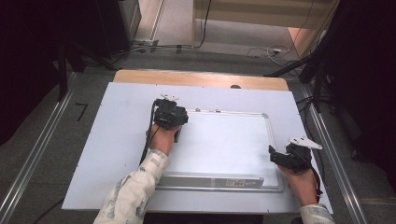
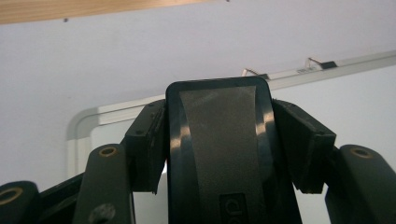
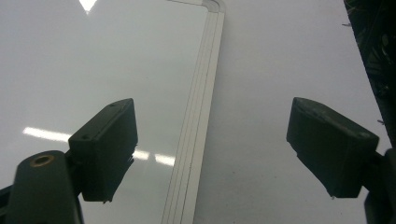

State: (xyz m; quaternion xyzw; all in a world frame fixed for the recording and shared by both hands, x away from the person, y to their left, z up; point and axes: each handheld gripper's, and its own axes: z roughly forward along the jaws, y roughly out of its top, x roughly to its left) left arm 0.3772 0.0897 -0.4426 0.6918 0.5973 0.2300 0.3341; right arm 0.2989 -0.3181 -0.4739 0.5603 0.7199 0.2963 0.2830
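Your left gripper (image 1: 173,122) is clamped on a black rectangular felt-faced eraser (image 2: 219,149), over the upper-left corner of the white aluminium-framed whiteboard (image 1: 224,140). Board looks clean; wiping likely near done. Your right gripper (image 1: 275,156), jaws wide and empty, rests at the board's right edge.

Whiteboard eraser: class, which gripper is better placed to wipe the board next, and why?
Left. The left gripper already has its jaws clamped on the eraser over the whiteboard; the right gripper is open at the board's edge.
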